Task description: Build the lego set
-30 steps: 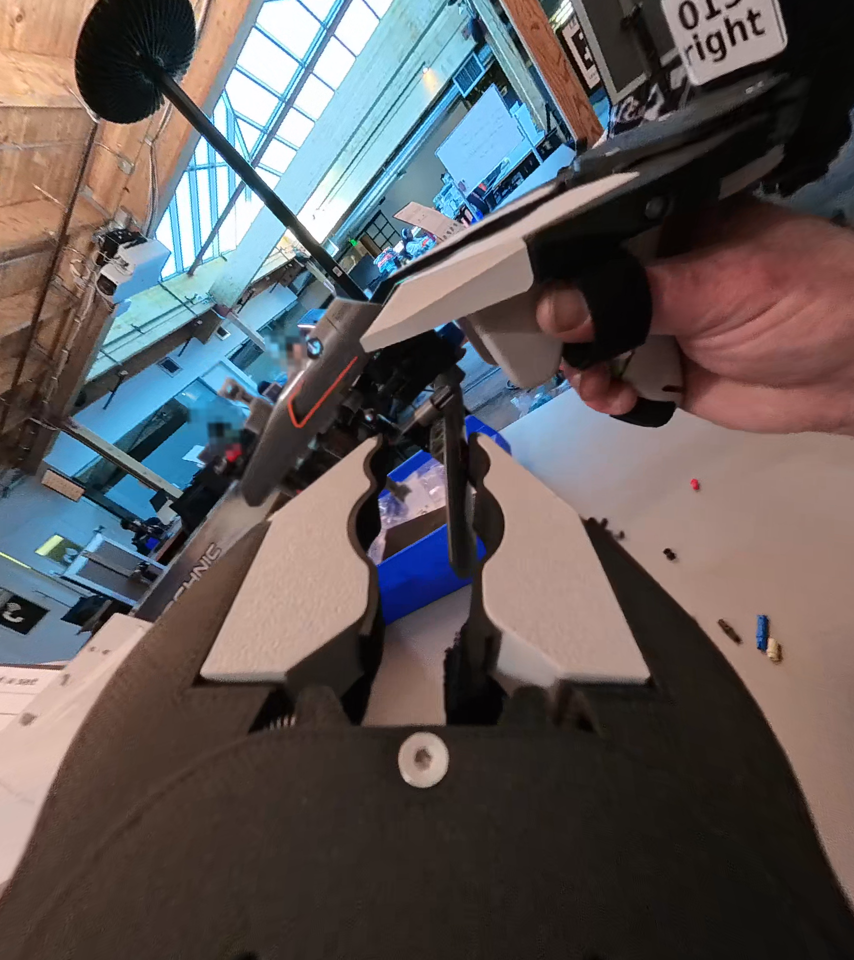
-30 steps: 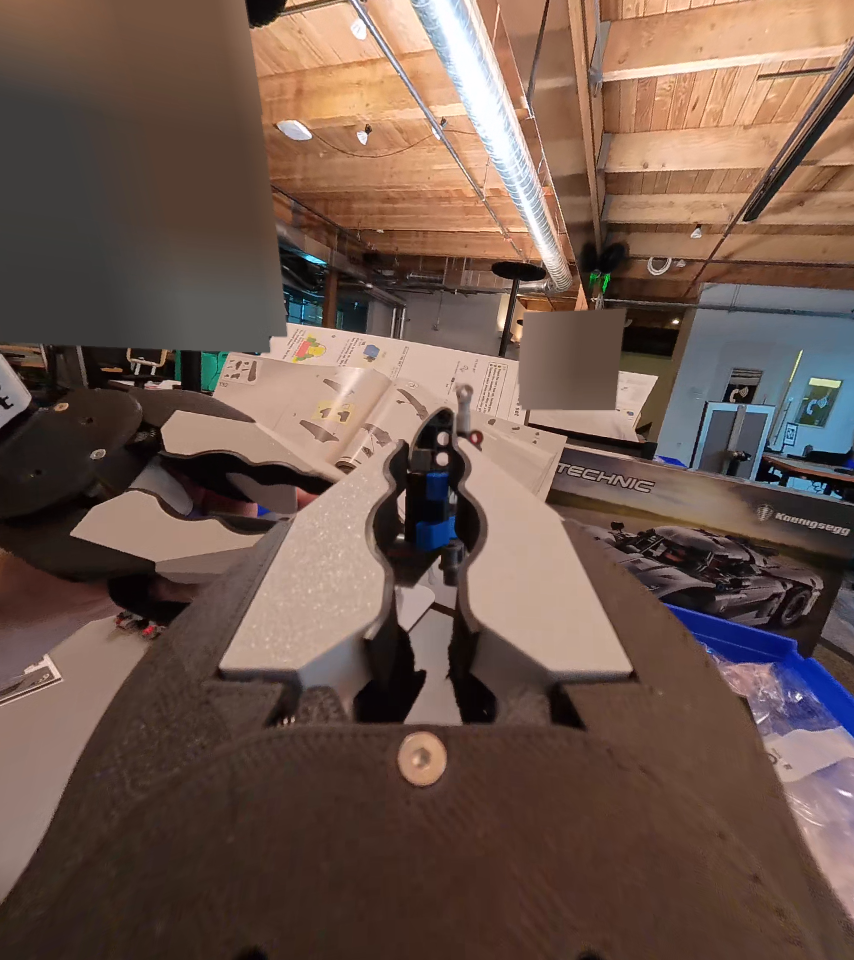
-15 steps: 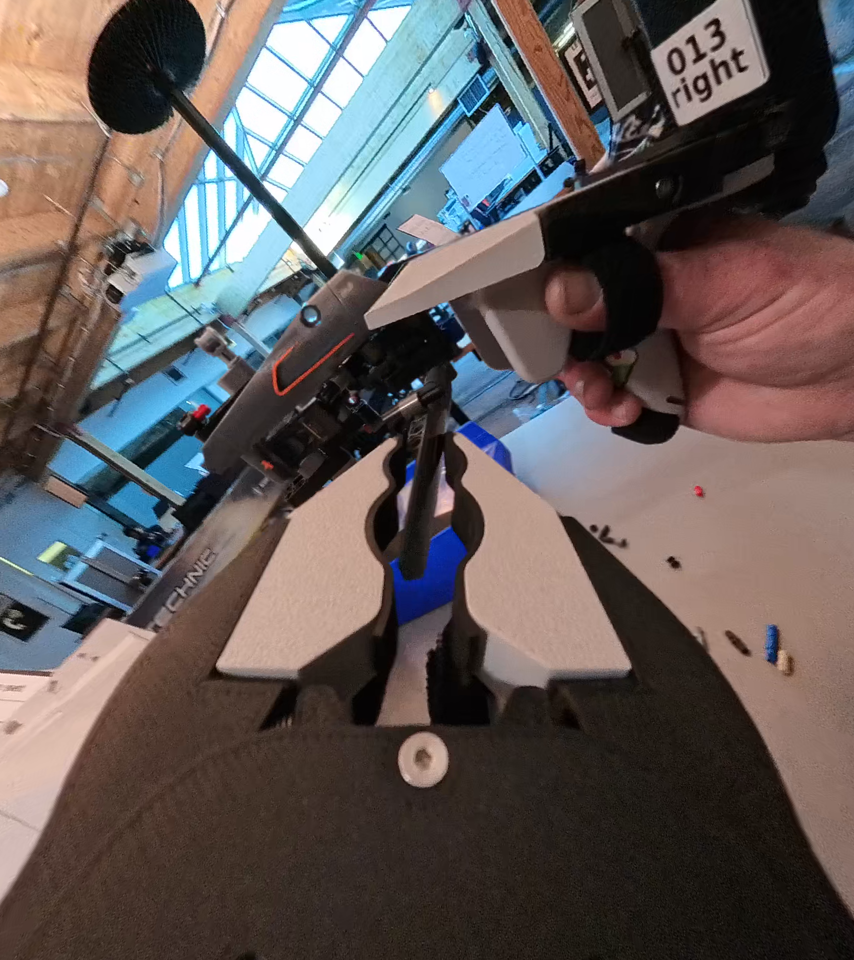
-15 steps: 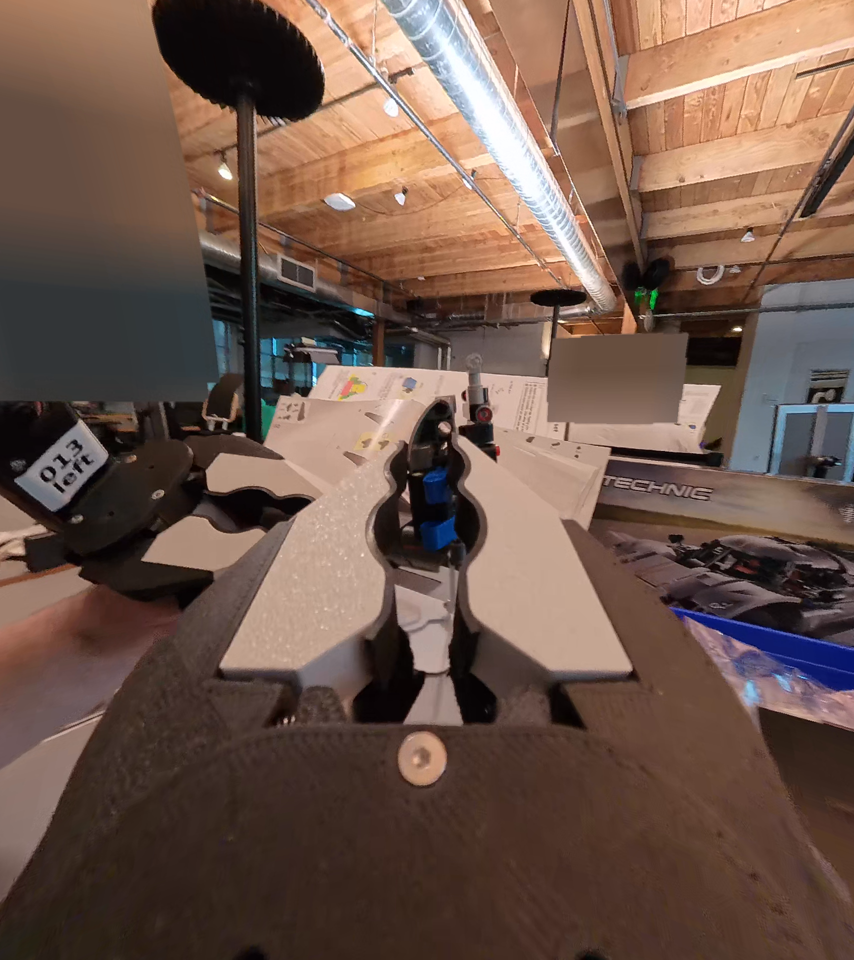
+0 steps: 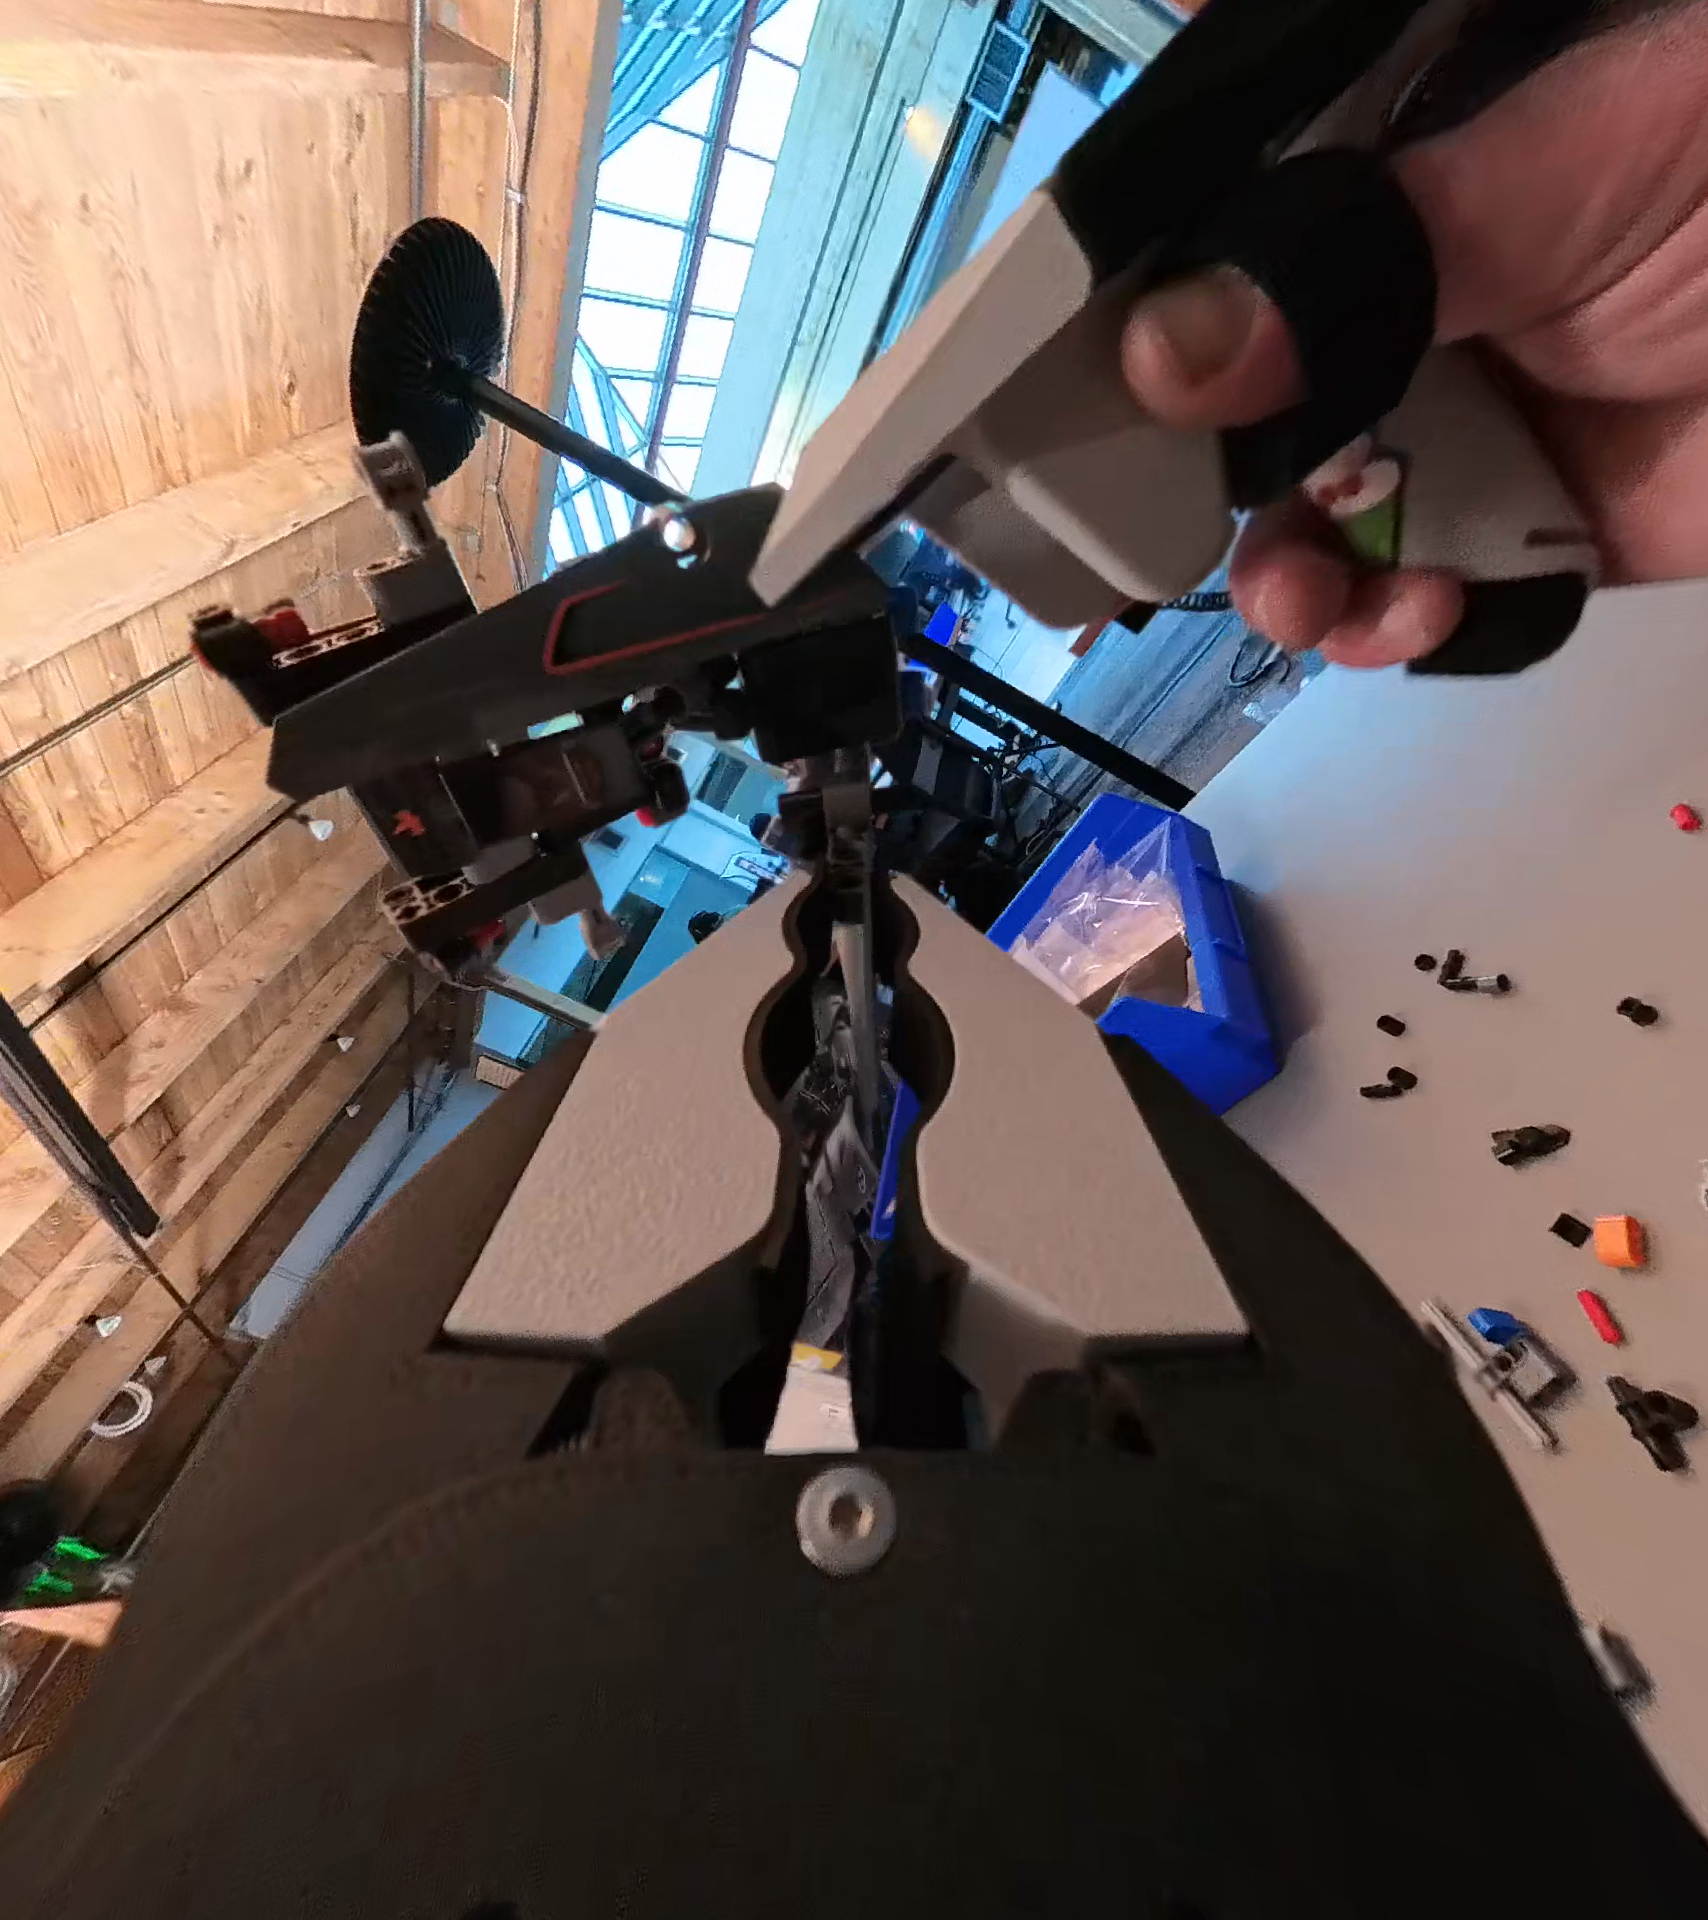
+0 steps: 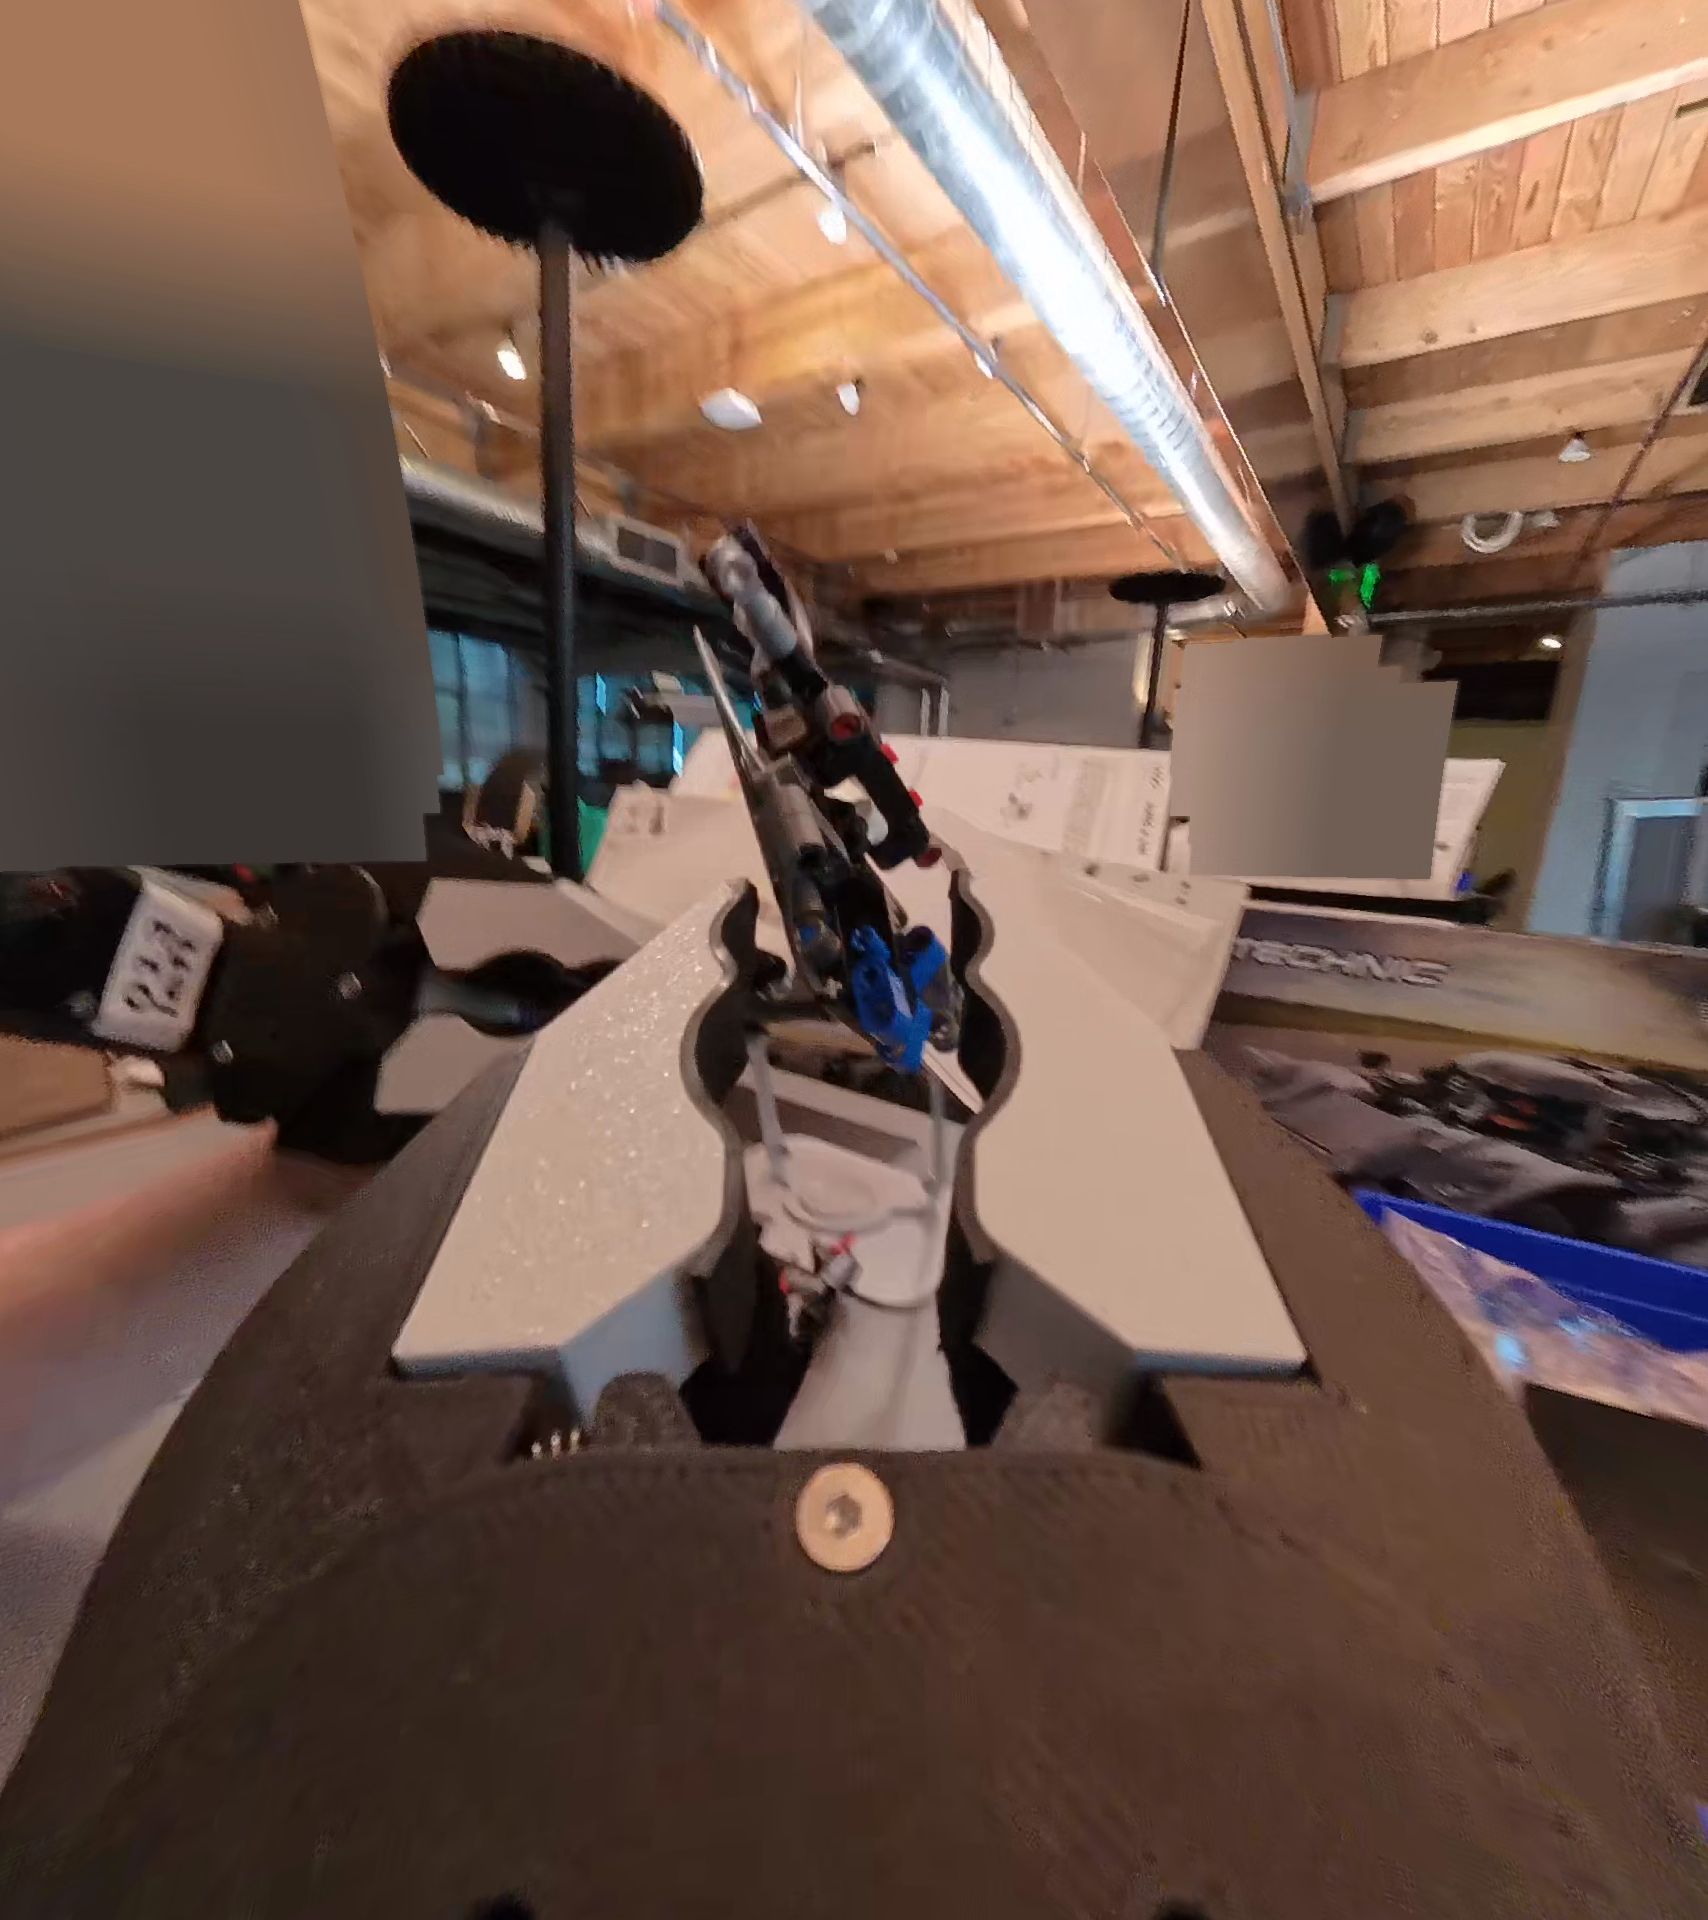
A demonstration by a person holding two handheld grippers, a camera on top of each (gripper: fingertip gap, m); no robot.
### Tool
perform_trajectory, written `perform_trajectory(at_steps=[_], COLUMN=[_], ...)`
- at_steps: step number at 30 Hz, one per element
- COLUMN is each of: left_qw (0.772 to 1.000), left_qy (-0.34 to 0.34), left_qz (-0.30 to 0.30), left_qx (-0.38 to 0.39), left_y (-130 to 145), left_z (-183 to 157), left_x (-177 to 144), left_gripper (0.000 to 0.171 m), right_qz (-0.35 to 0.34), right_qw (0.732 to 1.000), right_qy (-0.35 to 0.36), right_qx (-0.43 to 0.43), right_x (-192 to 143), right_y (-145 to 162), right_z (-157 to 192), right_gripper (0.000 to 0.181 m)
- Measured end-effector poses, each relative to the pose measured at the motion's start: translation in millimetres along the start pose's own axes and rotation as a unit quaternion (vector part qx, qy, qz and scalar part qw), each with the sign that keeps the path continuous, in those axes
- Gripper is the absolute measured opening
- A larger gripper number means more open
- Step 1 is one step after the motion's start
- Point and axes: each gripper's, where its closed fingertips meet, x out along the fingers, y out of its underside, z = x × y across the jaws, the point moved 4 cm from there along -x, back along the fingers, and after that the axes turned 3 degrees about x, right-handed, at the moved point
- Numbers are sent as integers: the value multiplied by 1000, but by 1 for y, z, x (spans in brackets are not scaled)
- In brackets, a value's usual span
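Observation:
A dark lego assembly point(image 5: 559, 644) with a black panel and red line is held up in the air between both grippers. My left gripper point(image 5: 855, 894) is shut on a thin grey axle point(image 5: 855, 987) that sticks out of the assembly's underside. My right gripper point(image 5: 788, 571), held by a hand, grips the panel's end from the upper right. In the right wrist view the assembly point(image 6: 819, 748) stands tilted between my right gripper's jaws point(image 6: 850, 904), blue parts point(image 6: 886, 987) low between them. The left gripper point(image 6: 559, 977) shows at the left there, blurred.
Several small loose lego pieces point(image 5: 1525, 1143), one orange point(image 5: 1619, 1242), lie on the white table point(image 5: 1452, 883) at the right. A blue bin point(image 5: 1172, 935) holds plastic bags. The set's box point(image 6: 1452, 997) and open instruction booklet point(image 6: 1037, 810) stand behind. The gap from one gripper's tips to the other's is roughly 5 centimeters.
My left gripper has closed on the axle. The assembly has tilted over, and my right gripper's jaws now stand wider around it. Both views have swung upward.

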Motion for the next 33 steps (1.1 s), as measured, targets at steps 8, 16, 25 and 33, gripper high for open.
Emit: perform_trajectory(at_steps=[8,16,25,33], left_qw=[997,998,999,996], left_qy=[38,41,30,64], left_qz=[11,2,13,27], left_qx=[70,54,3,-57], left_y=[-1,1,10,9], left_z=[-11,-14,-9,-10], left_x=[2,4,8,12], left_gripper=[5,8,22,27], right_qz=[159,150,113,117], right_qw=[986,985,986,962], right_qy=[11,46,76,121], right_qx=[-51,-66,-96,-213], right_x=[-1,6,12,18], right_y=[24,30,30,24], right_z=[-7,-11,-12,-7], right_gripper=[31,14,14,14])
